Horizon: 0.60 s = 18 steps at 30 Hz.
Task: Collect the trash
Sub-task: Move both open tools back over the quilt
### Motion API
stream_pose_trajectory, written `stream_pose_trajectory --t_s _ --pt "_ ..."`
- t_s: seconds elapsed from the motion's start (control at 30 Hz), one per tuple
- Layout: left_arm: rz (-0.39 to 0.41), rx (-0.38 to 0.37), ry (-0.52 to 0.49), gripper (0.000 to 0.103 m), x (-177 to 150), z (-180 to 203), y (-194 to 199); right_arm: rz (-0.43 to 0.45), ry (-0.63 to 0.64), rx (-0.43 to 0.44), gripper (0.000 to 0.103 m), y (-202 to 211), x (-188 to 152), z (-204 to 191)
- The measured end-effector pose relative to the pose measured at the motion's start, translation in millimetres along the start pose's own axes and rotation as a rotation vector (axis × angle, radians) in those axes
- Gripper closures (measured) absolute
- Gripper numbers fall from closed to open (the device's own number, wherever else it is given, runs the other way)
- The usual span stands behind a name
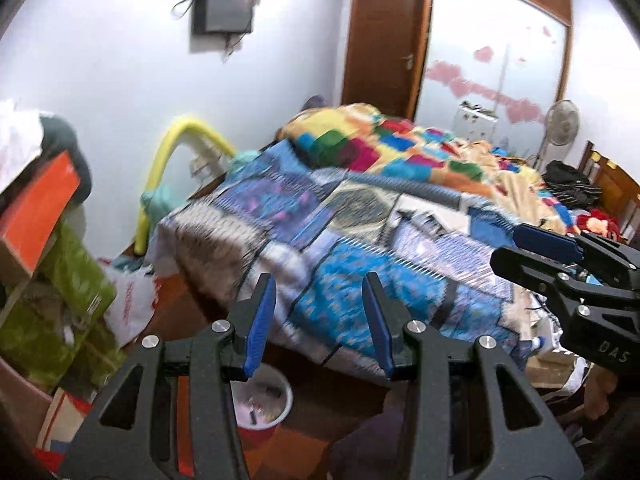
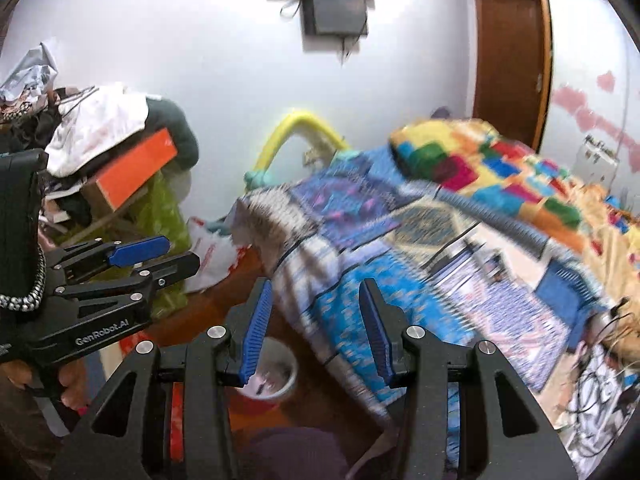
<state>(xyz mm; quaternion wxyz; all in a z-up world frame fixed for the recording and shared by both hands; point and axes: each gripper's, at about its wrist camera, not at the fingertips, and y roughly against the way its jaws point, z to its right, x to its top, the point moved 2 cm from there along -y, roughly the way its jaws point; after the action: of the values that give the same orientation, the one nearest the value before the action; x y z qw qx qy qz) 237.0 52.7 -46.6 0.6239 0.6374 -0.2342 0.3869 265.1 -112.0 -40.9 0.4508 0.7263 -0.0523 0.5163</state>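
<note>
Beside bed [image 1: 360,240], red bin [image 1: 266,404] holds blurred scraps.

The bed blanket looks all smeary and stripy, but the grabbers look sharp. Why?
Left wrist view: the blue patterned blanket is streaked by motion blur, while the left gripper, fixed to the camera, stays crisp. Right wrist view: same smear on the blanket, right gripper sharp, and fisheye bending curves the brown wooden door.

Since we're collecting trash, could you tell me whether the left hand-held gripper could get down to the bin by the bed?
Probably yes: left hand-held gripper is open, bin sits uncovered on the floor below it.
</note>
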Motion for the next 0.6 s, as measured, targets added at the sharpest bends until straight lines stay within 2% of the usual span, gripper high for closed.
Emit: stream_pose_trajectory --t_s 0.13,0.23,0.37,0.43,0.57,0.6 --pt "0.031 -0.048 -0.052 0.058 15 36 -1 0.048 -0.025 -0.043 0.06 22 2 27" --pt "0.043 -0.085 -0.093 0.058 23 63 -7 0.082 -0.052 -0.085 0.055 37 2 51" --pt "0.039 -0.131 -0.139 0.057 33 95 -27 0.111 -0.095 -0.141 0.052 51 4 86" --pt "0.027 -0.149 -0.153 0.054 37 107 -38 0.121 -0.103 -0.171 0.05 55 4 100" --pt "-0.012 -0.165 -0.161 0.039 44 126 -69 0.121 -0.121 -0.235 0.048 55 0 132" --pt "-0.022 -0.167 -0.162 0.038 45 130 -78 0.114 -0.126 -0.25 0.048 52 -2 141"
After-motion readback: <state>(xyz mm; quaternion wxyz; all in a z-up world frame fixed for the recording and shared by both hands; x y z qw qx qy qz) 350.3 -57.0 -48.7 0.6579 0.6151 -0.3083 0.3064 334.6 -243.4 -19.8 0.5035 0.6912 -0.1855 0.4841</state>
